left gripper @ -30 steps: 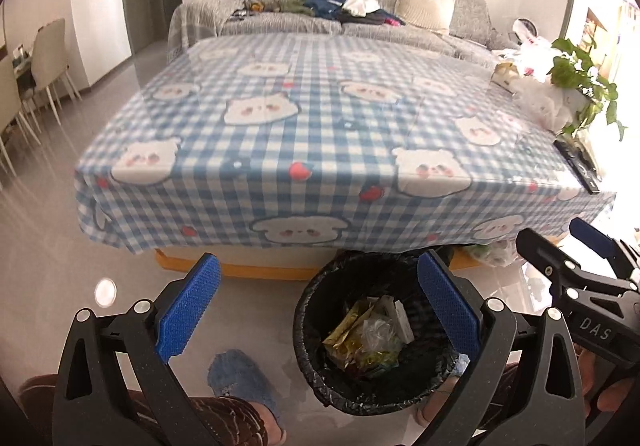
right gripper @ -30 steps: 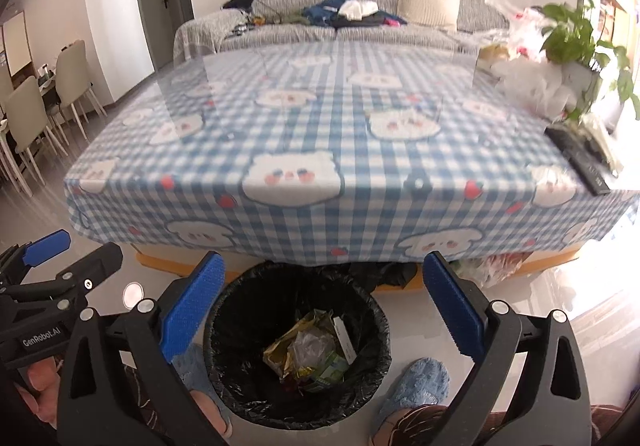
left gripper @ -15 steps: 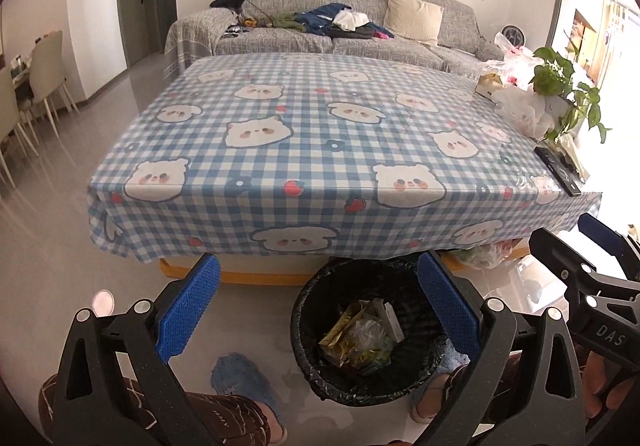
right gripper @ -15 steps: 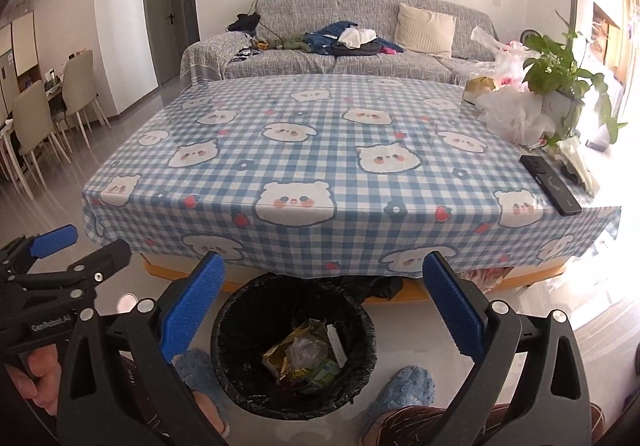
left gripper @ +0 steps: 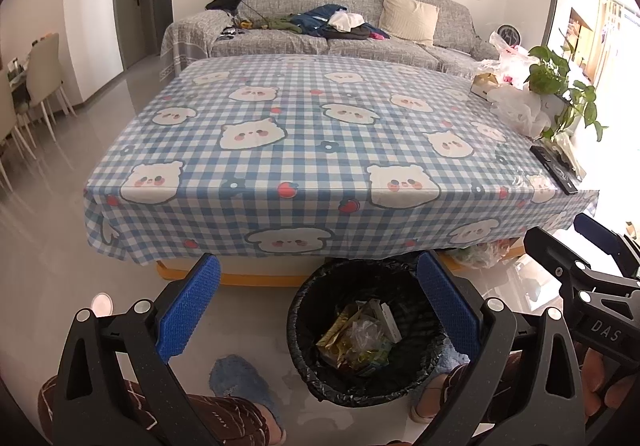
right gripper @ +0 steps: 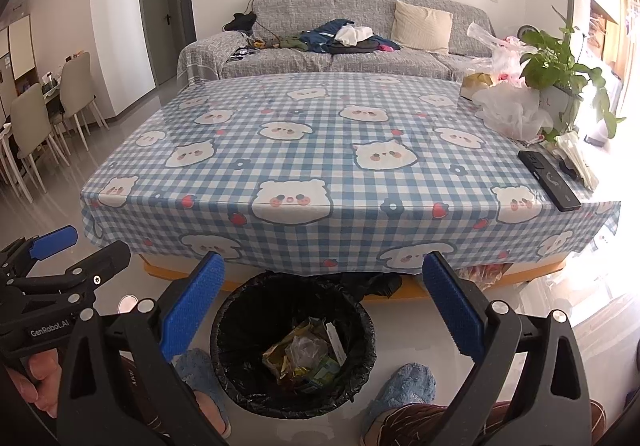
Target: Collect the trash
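A black-lined trash bin (left gripper: 320, 374) (right gripper: 240, 302) stands on the floor at the near edge of the table. Inside lies crumpled trash (left gripper: 360, 342) (right gripper: 304, 356): gold wrappers, clear plastic and a white card. My left gripper (left gripper: 316, 304) hangs open above the bin's left side, nothing between its blue pads. My right gripper (right gripper: 324, 304) is open too, held over the bin and empty. Each gripper shows at the edge of the other's view, held by a hand.
The low table wears a blue checked cloth (right gripper: 320, 149) with bear prints. On its right side are a remote (right gripper: 550, 179), white plastic bags (right gripper: 512, 113) and a potted plant (right gripper: 560, 65). A grey sofa (right gripper: 340, 33) stands behind. Blue slippers (right gripper: 404, 390) flank the bin.
Both grippers have risen and pulled back from the bin, so more of the table top and the room shows. They stay open and empty.
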Available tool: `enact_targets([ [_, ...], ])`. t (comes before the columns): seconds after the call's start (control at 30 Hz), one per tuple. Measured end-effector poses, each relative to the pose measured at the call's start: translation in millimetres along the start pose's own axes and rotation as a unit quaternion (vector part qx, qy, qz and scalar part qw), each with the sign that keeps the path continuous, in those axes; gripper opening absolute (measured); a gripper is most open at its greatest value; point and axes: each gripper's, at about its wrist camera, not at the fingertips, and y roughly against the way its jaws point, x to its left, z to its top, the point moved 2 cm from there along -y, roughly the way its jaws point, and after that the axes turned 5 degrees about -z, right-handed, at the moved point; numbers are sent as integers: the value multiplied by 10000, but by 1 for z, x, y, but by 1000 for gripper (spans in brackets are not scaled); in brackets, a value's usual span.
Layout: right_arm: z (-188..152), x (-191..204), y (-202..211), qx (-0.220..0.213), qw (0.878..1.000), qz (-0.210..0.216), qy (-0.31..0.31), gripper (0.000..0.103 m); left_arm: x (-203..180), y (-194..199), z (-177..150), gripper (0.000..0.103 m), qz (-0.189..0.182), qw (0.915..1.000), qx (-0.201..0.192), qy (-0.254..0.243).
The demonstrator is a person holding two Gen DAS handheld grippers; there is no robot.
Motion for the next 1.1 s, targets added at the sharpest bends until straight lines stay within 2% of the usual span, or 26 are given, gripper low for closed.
enact_targets([
  [1.1,-1,-3,-6,81,10000,-51,-27,95,-1,-2,0,97,-18,10000,26,-42],
])
